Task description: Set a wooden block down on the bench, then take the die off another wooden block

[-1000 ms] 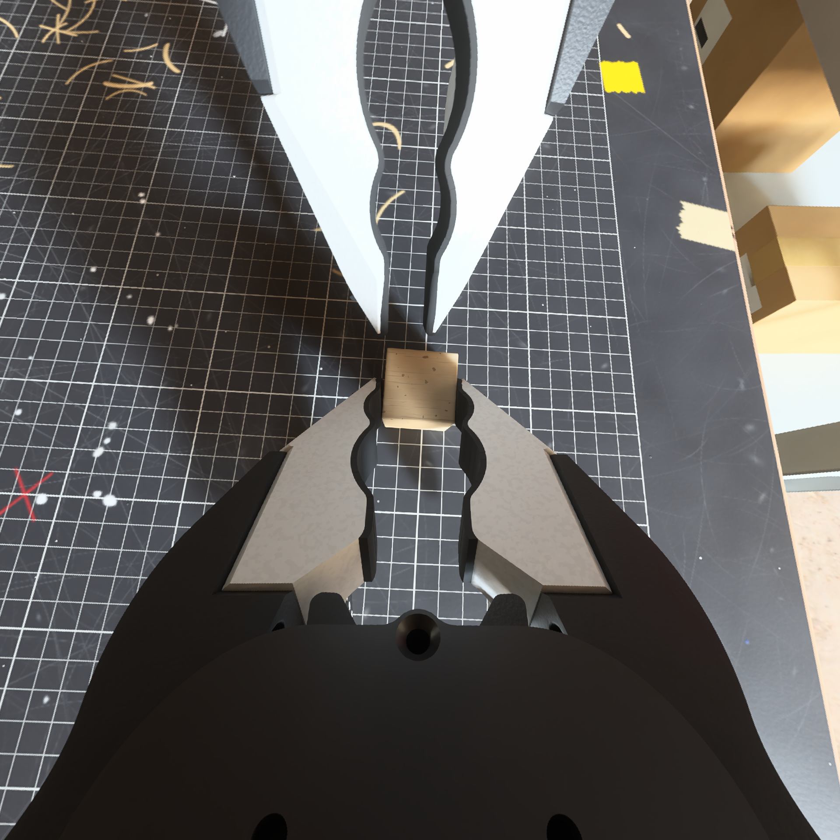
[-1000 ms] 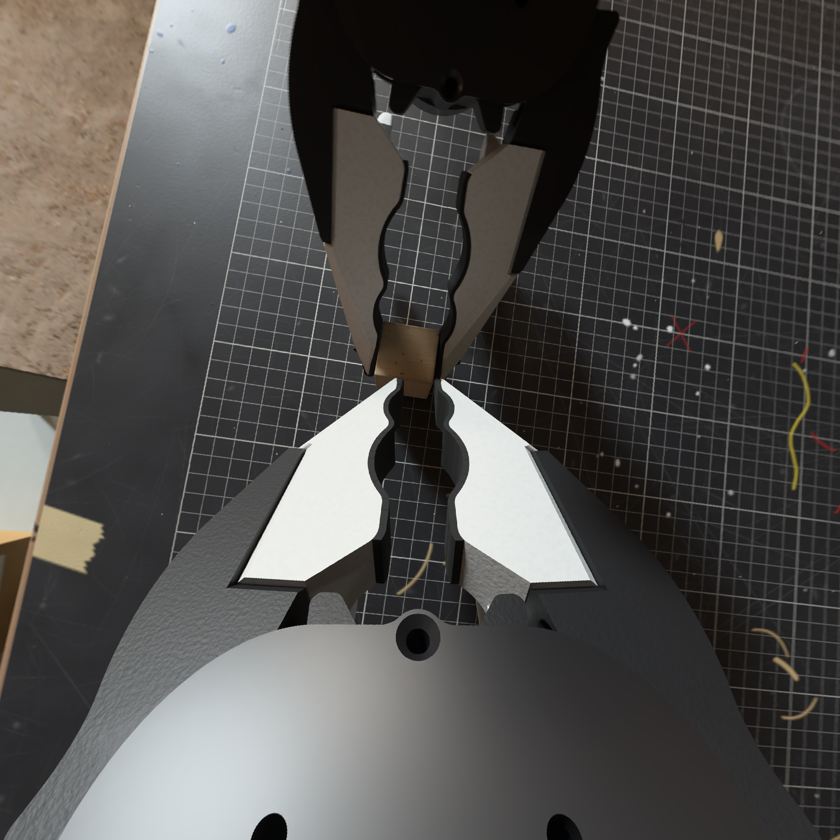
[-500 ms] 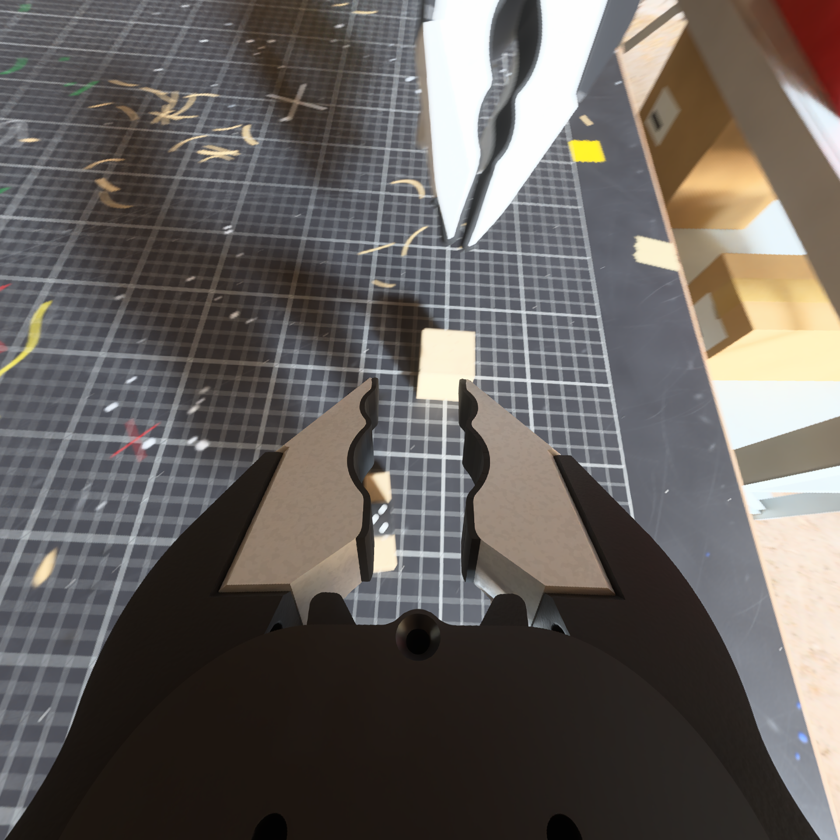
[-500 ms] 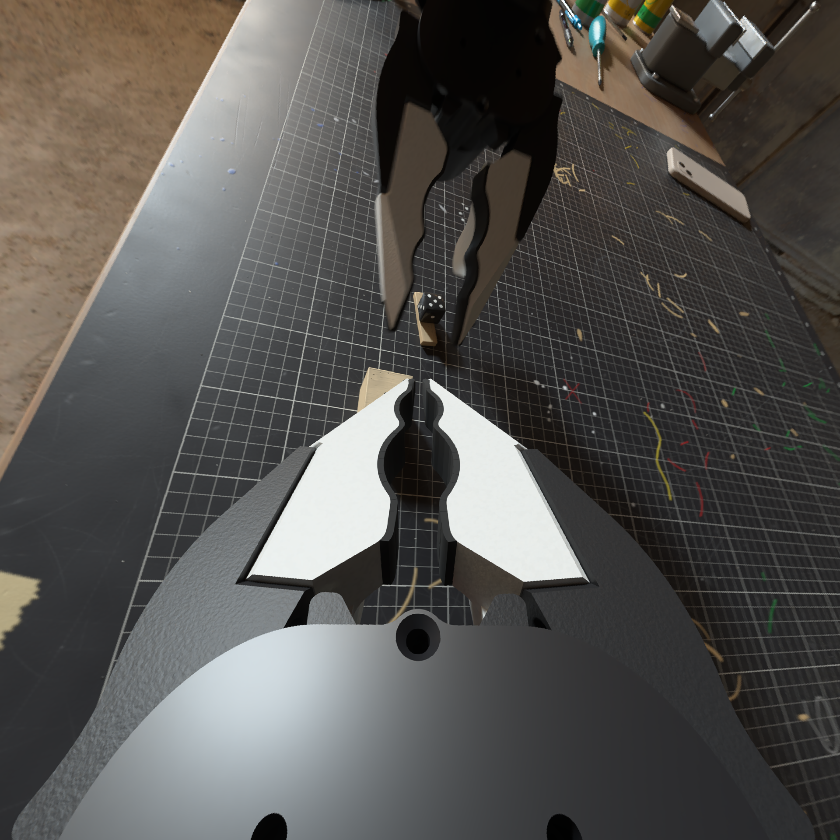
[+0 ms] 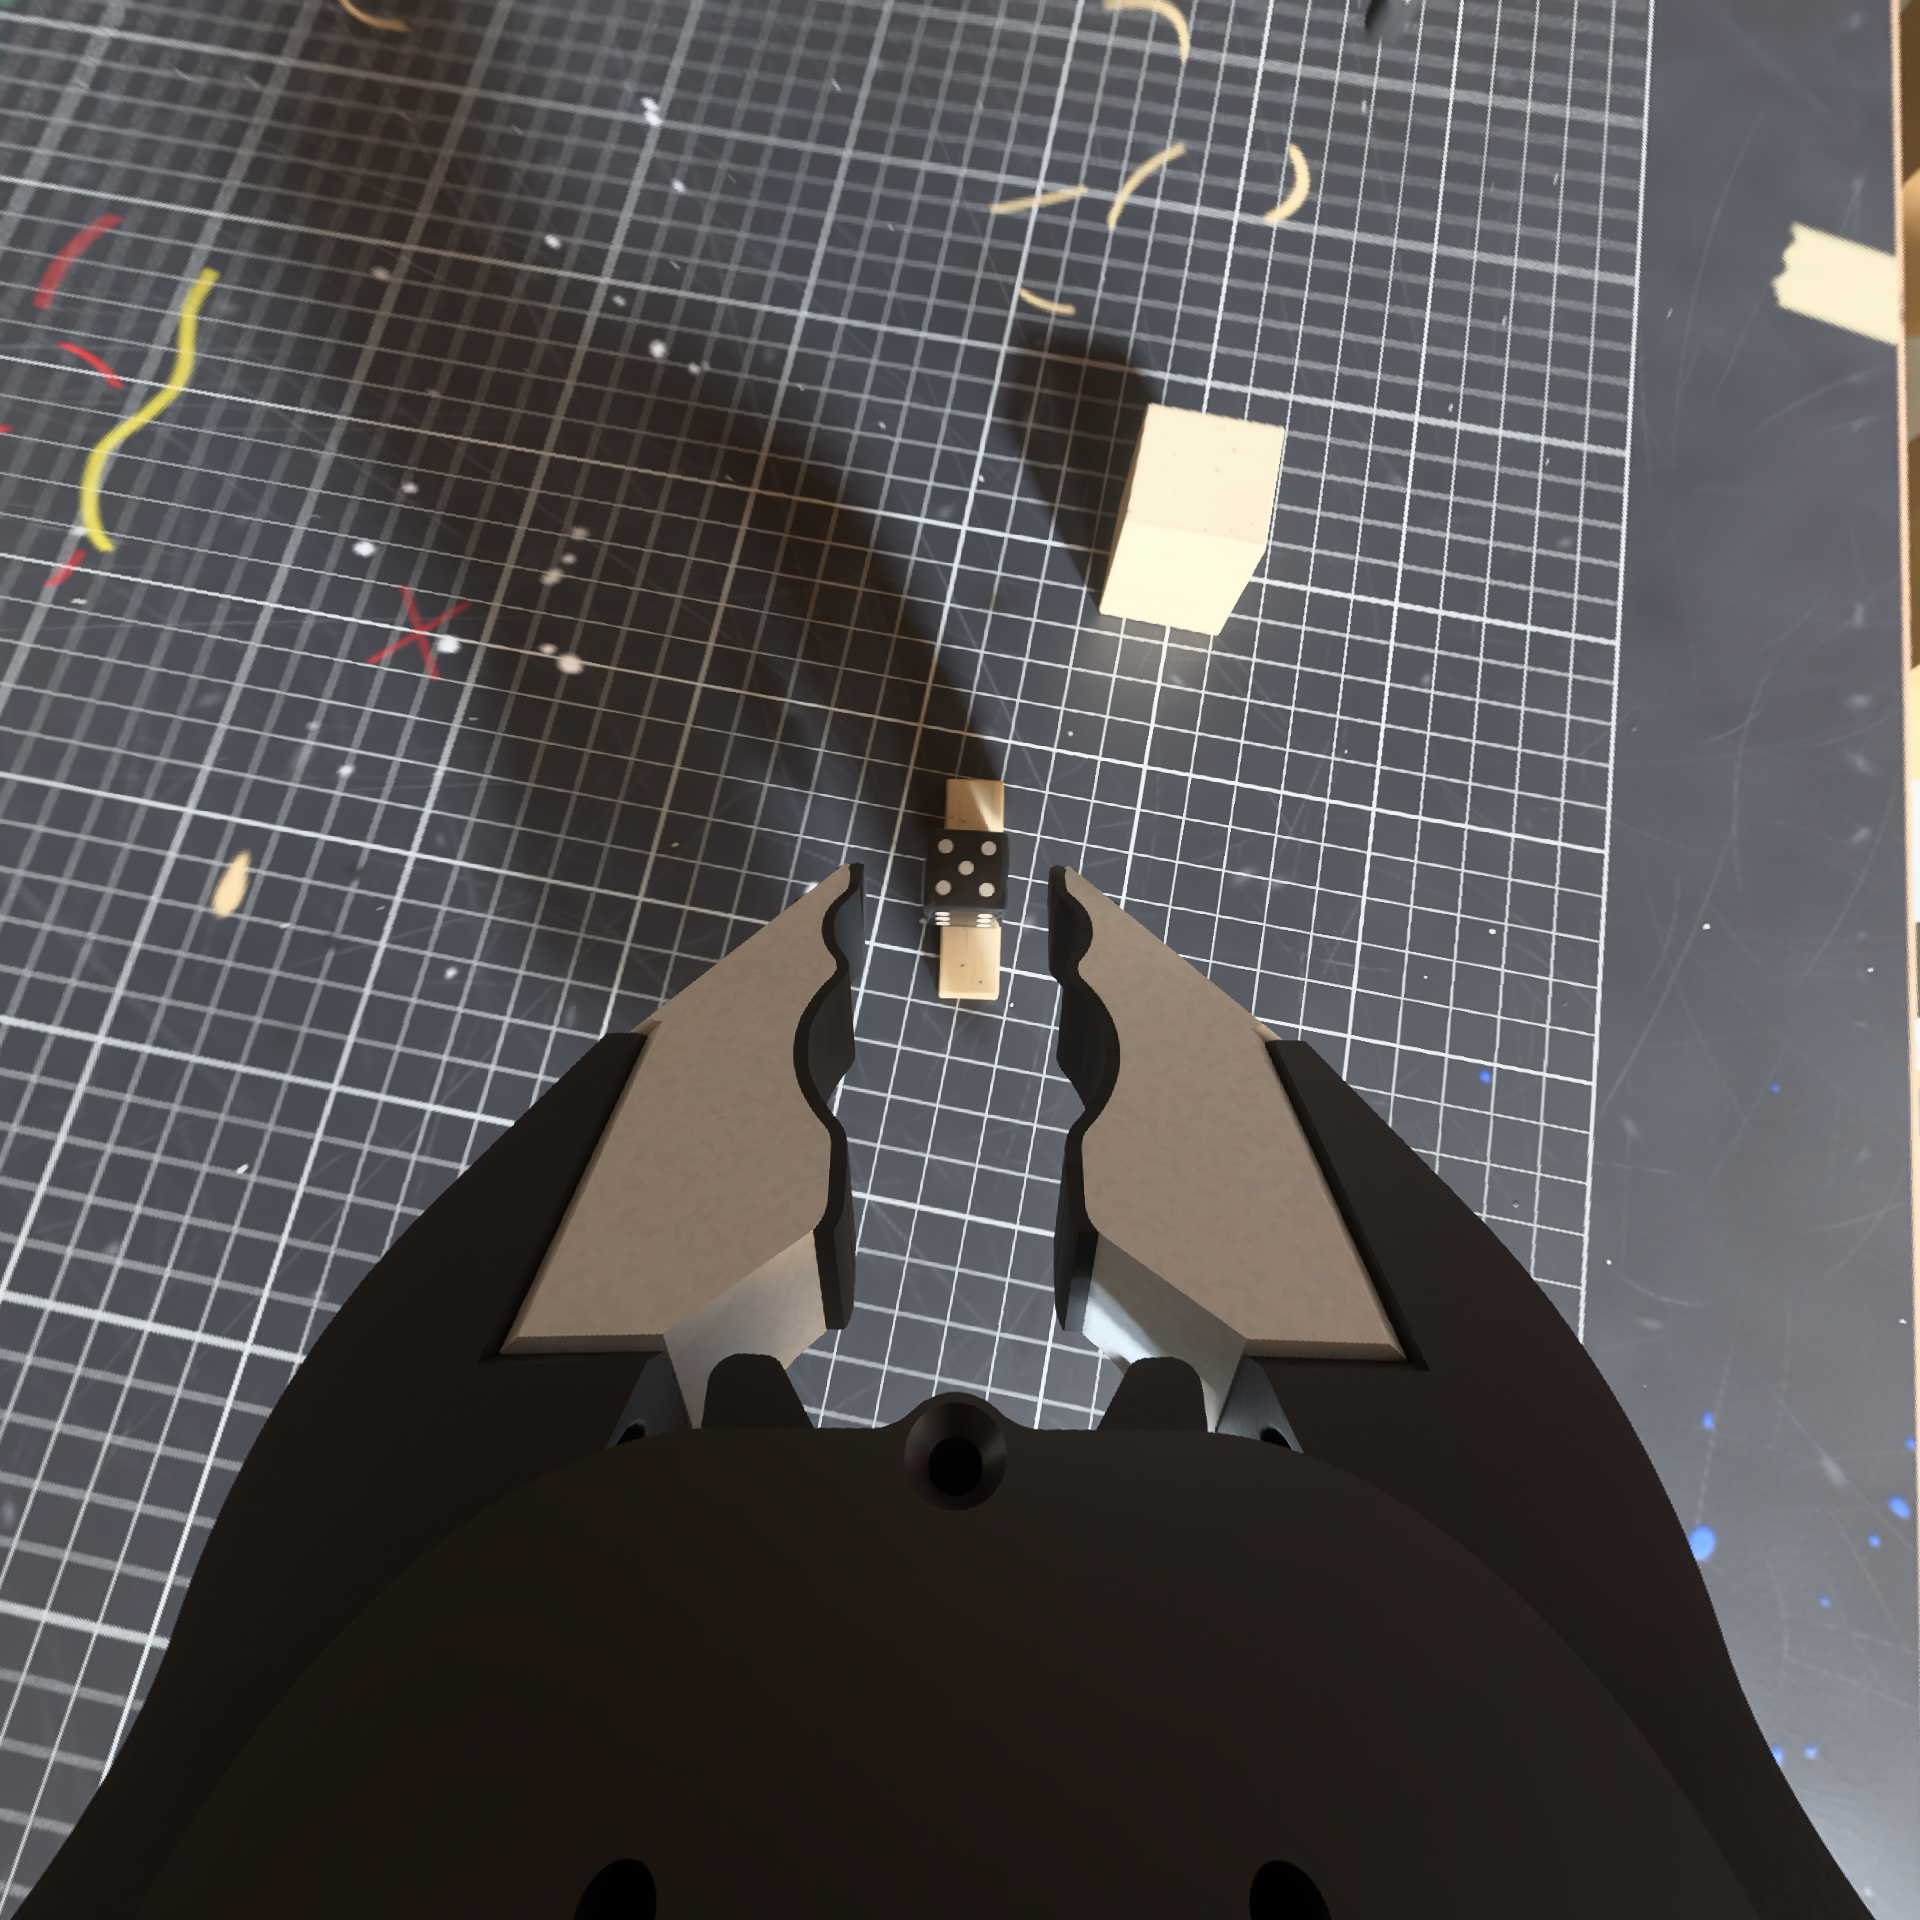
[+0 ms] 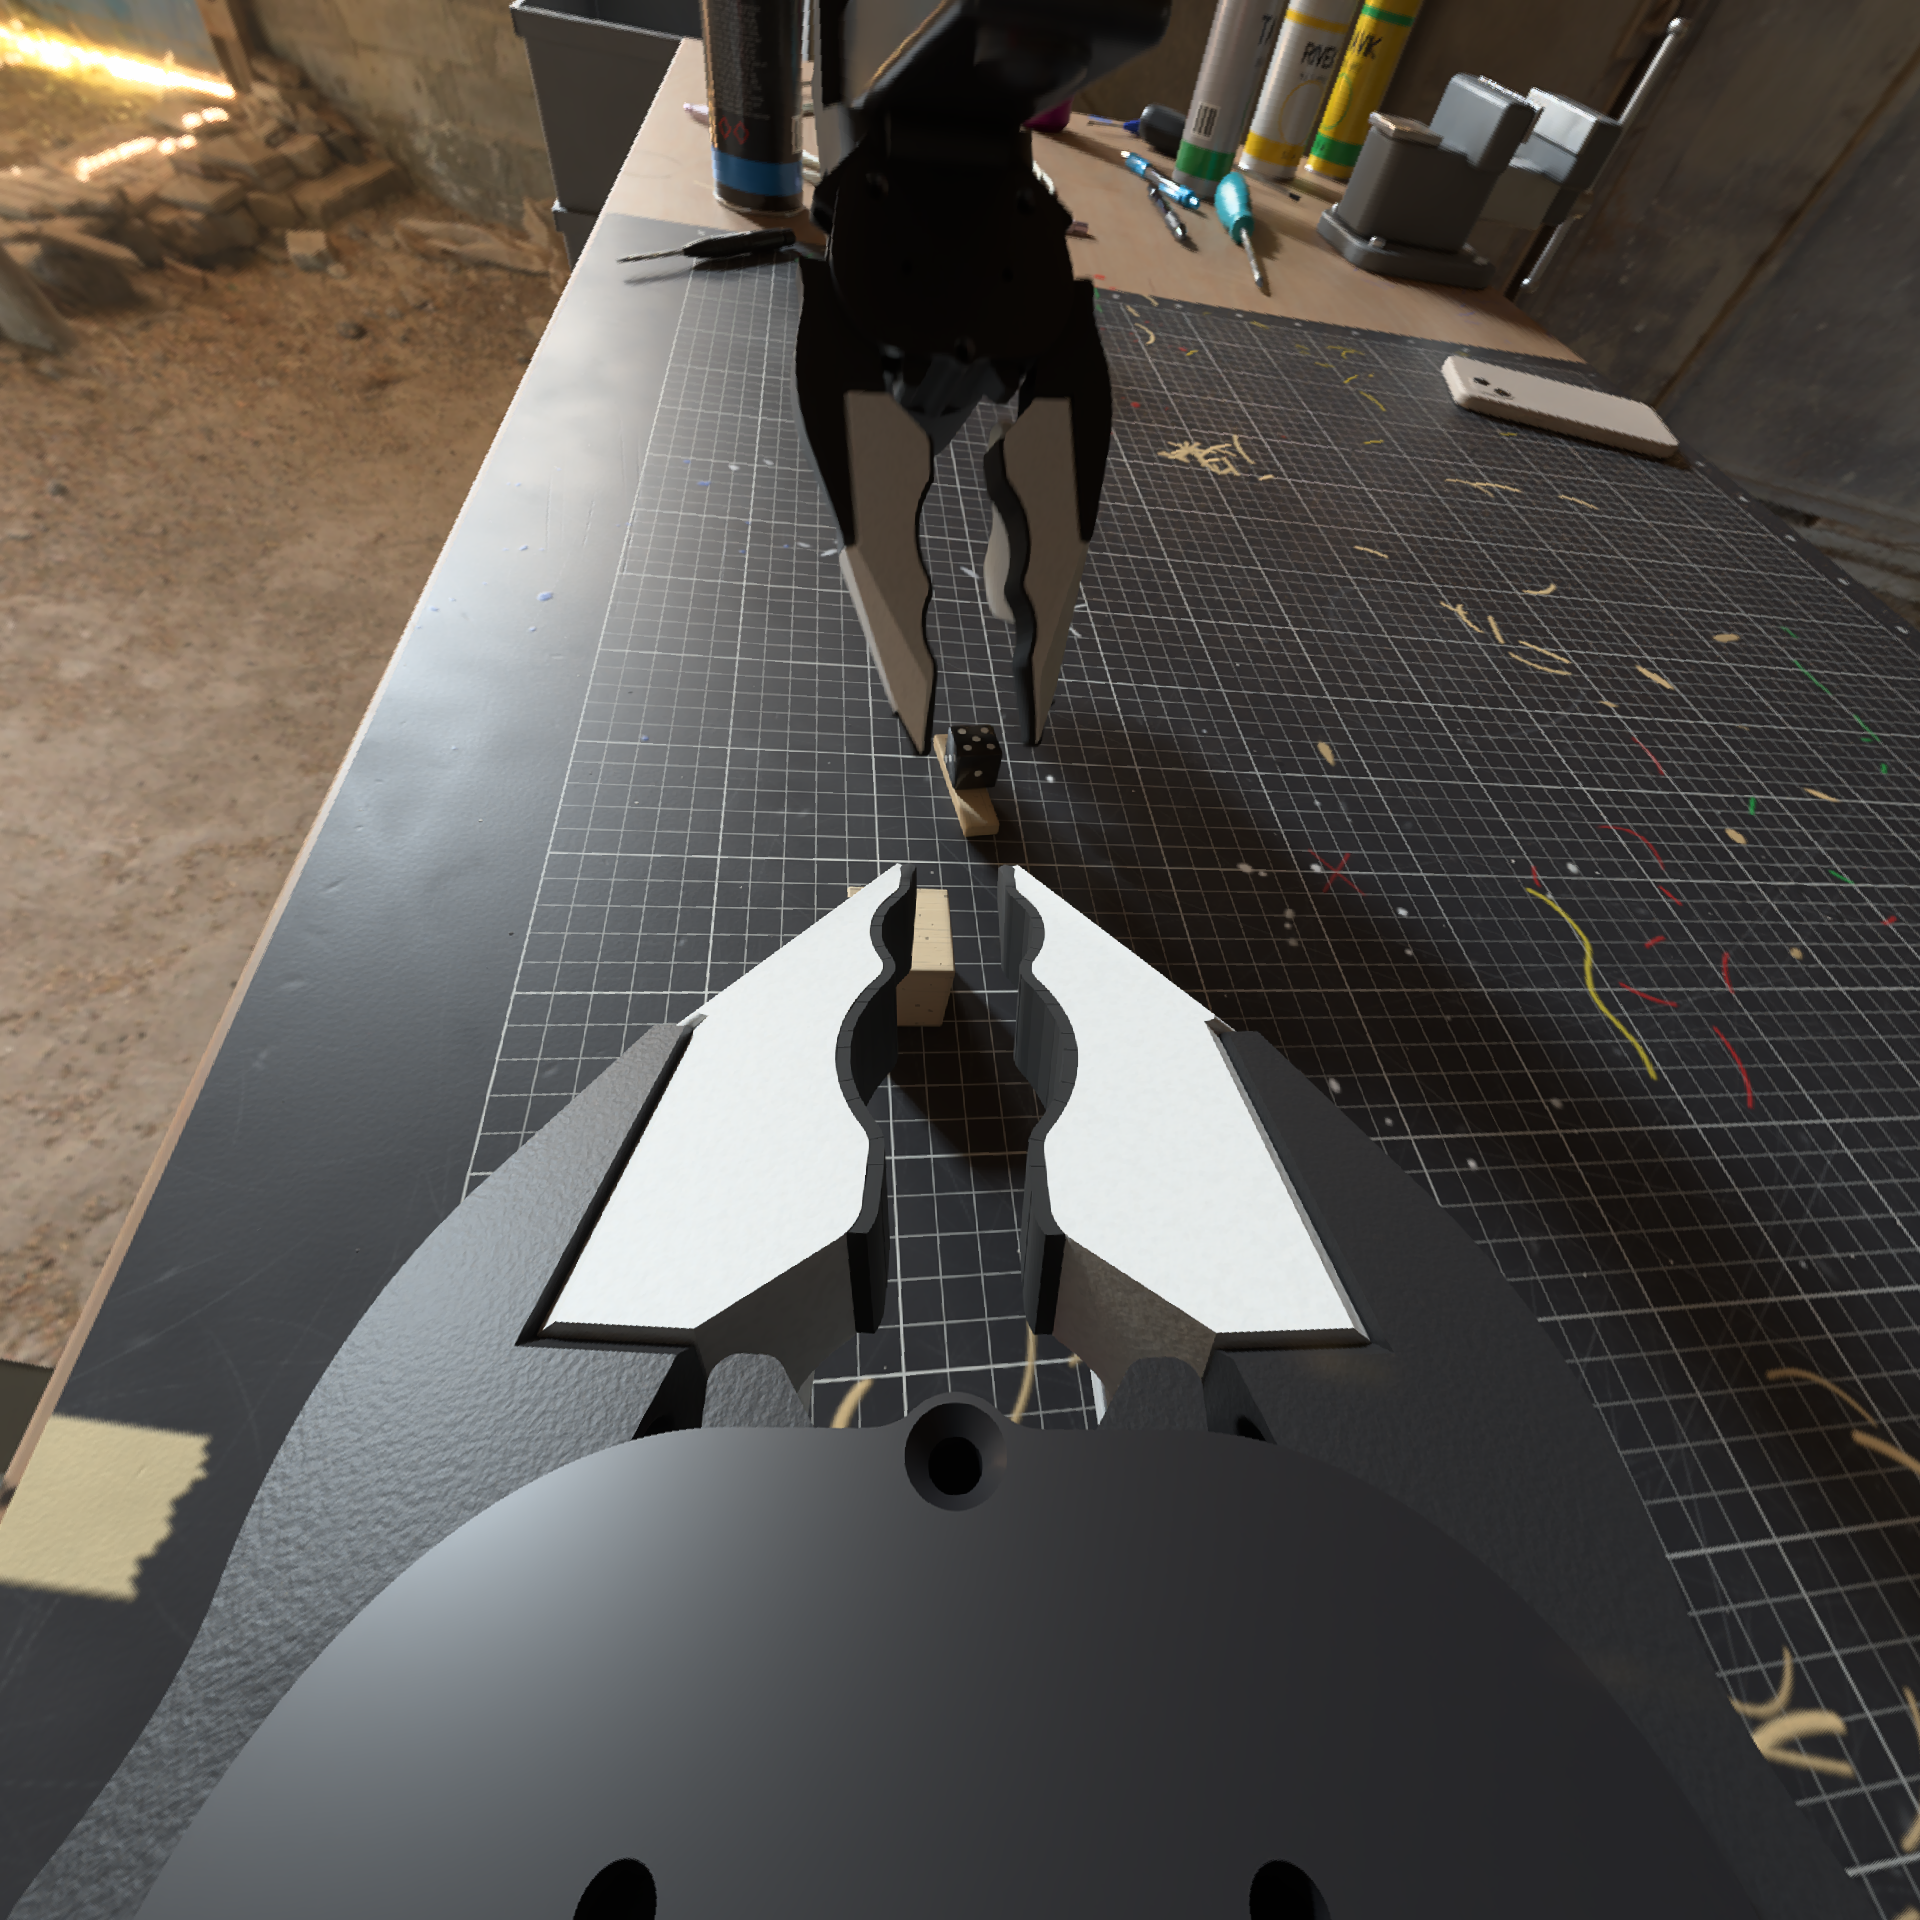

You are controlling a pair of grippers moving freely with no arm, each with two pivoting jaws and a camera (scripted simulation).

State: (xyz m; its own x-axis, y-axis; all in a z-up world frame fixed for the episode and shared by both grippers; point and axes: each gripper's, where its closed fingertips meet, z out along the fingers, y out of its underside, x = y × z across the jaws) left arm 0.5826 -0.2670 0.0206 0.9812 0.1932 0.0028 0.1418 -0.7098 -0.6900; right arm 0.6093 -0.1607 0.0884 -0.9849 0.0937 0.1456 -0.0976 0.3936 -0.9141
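A black die [image 5: 966, 883] sits on a thin wooden block [image 5: 968, 961] lying on the gridded cutting mat [image 5: 416, 1039]. My left gripper [image 5: 953, 883] is open, with one fingertip on each side of the die and not touching it. A larger wooden block [image 5: 1195, 520] stands alone on the mat, farther off to the right. In the right wrist view that block [image 6: 928, 966] shows between the fingers of my open, empty right gripper [image 6: 956, 878]. Beyond it are the die [image 6: 975, 753], the thin block [image 6: 977, 810] and the left gripper [image 6: 977, 740].
The bench edge [image 6: 447, 582] runs along the left, with dirt floor beyond. Spray cans [image 6: 753, 104], screwdrivers [image 6: 1242, 218], a grey tool [image 6: 1434, 187] and a phone [image 6: 1558, 400] lie at the far end. Wood shavings [image 5: 1143, 177] and tape [image 6: 104, 1507] lie about.
The left gripper let go of the larger block, left it on the mat and moved over the die. The right gripper drew back and opened wider.
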